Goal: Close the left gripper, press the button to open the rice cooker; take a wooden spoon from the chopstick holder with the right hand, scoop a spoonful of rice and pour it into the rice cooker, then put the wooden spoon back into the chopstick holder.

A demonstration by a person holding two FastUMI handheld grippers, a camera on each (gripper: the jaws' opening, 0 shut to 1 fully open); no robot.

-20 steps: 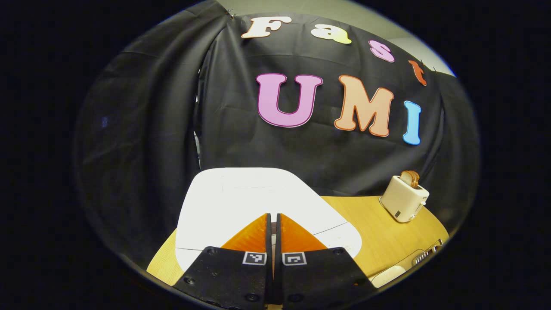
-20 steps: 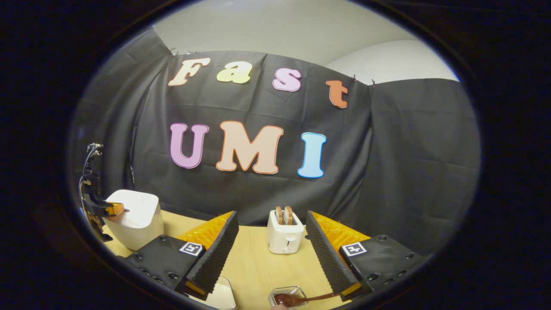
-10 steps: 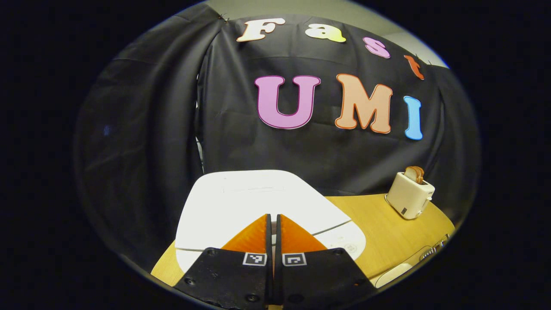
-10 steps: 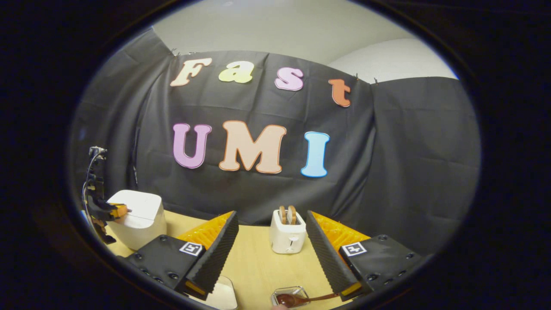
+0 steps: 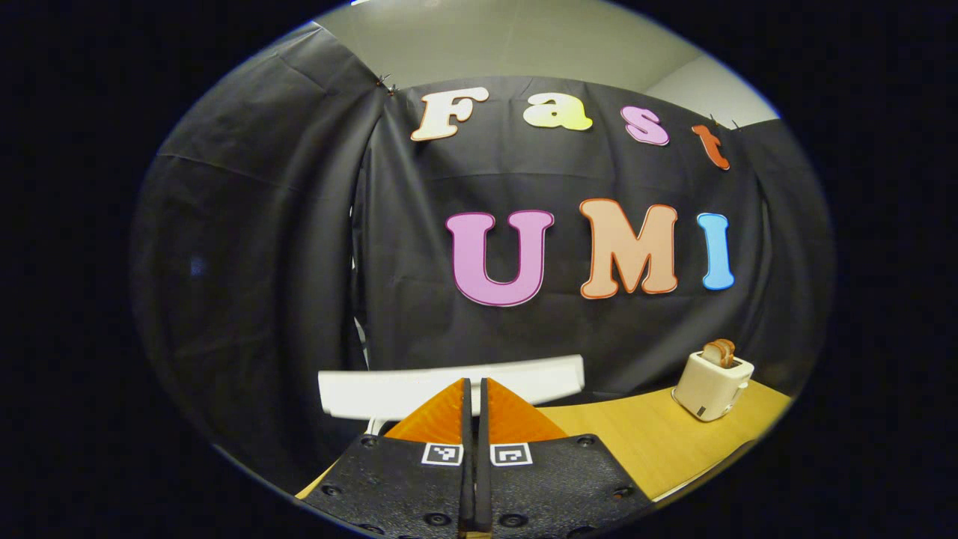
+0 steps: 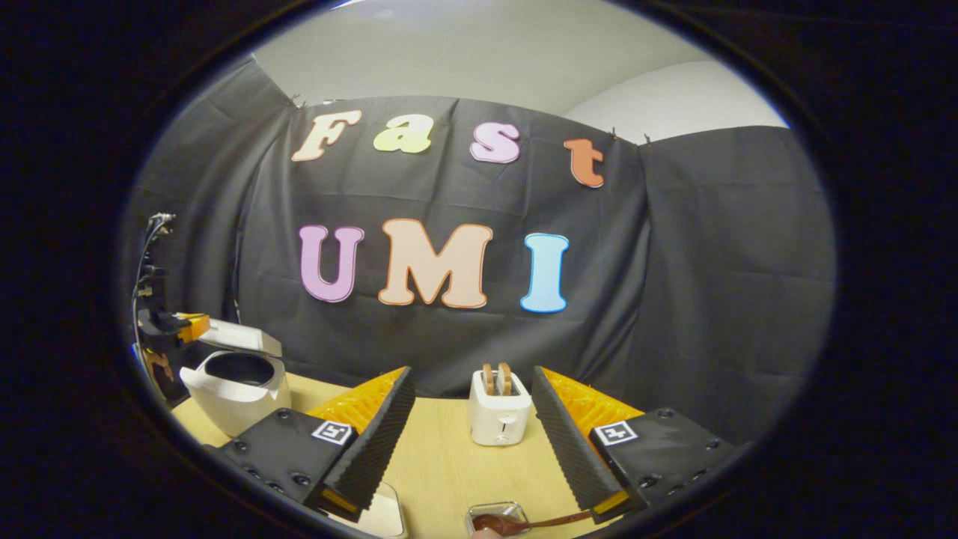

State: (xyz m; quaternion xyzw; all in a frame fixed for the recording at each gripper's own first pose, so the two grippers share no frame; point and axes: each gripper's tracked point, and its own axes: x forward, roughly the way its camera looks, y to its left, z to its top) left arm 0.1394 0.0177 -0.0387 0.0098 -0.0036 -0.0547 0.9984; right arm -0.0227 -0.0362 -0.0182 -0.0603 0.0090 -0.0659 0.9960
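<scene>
Lid up on the rice cooker

Rice cooker (image 6: pixel 238 389) stands at the left end of the bench (image 6: pixel 449 464), its white lid (image 5: pixel 449 385) raised and the dark pot inside in sight. The left claw (image 5: pixel 474 389) has its fingers pressed together, holding nothing, just before the lid's edge. The right claw (image 6: pixel 473 442) is spread wide and empty (a toaster (image 6: pixel 498 415) with bread sits beyond it). A wooden spoon (image 6: pixel 516 522) lies across a small clear holder (image 6: pixel 490 513) at the near edge.
</scene>
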